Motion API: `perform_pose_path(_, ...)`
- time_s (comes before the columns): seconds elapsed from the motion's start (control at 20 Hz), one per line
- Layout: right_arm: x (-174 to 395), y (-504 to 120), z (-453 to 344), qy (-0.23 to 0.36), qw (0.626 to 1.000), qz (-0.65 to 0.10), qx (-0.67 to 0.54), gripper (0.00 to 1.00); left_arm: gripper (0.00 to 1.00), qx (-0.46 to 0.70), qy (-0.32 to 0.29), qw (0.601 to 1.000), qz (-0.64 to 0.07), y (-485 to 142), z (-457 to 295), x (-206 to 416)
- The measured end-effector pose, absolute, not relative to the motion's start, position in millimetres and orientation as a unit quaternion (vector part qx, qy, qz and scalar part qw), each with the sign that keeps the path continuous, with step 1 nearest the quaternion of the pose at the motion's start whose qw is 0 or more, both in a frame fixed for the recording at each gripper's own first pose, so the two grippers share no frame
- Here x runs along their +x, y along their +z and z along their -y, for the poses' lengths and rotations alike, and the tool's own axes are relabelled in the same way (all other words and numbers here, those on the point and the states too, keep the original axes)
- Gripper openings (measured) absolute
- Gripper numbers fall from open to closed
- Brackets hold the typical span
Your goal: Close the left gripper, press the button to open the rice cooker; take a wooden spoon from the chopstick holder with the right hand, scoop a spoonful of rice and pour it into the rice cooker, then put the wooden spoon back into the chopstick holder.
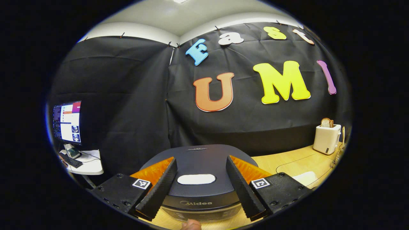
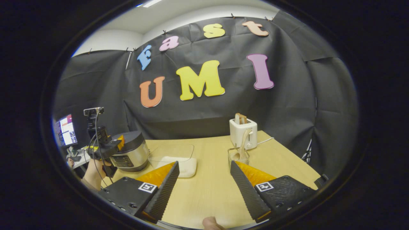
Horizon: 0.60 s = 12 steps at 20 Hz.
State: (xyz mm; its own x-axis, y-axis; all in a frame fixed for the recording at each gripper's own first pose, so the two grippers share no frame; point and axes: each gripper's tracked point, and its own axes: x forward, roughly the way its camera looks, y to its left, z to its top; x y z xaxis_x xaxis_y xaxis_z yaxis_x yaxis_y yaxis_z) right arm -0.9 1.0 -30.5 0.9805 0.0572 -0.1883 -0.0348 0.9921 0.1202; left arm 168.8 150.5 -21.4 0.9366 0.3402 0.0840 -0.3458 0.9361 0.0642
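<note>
The left tongs [image 1: 200,182] were held wide open, empty, above the closed rice cooker [image 1: 199,166]. The right tongs [image 2: 204,182] were spread, empty, over the table [image 2: 207,188]; the wooden spoon [image 2: 242,145] stood in the chopstick holder [image 2: 238,156].

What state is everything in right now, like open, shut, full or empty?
Rice cooker: lid shut.
Left tool: open, over the cooker's lid.
Right tool: open, holding nothing.
Wooden spoon: standing in the chopstick holder.
Toaster: bread in its slot.
Monitor: on.
</note>
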Motion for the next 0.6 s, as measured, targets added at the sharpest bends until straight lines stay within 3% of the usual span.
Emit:
perform_pose_path(0.05, -1, -29, -1, 0.023, 0.994, -0.093, 0.059, 0.99, 0.98, 0.036, 0.159, 0.986, 0.043, -12, -139, 164)
perform_pose_path(0.1, -2, -28, 0, 0.022, 0.994, -0.090, 0.059, 0.93, 0.98, 0.036, 0.148, 0.987, 0.044, -3, -129, 159)
perform_pose_path(0.2, -3, -26, 0, 0.020, 0.994, -0.088, 0.056, 0.93, 0.98, 0.041, 0.125, 0.991, 0.040, 8, -108, 142)
perform_pose_path(0.3, -5, -25, 0, 0.019, 0.995, -0.084, 0.054, 0.99, 0.98, 0.039, 0.101, 0.994, 0.033, 15, -84, 121)
perform_pose_path(0.45, -7, -19, 1, 0.016, 0.996, -0.072, 0.048, 0.93, 0.98, 0.041, 0.069, 0.996, 0.024, 15, -50, 88)
perform_pose_path(0.6, -6, -13, 6, 0.004, 0.998, -0.054, 0.030, 0.93, 0.98, 0.040, 0.035, 0.998, 0.026, 13, -17, 54)
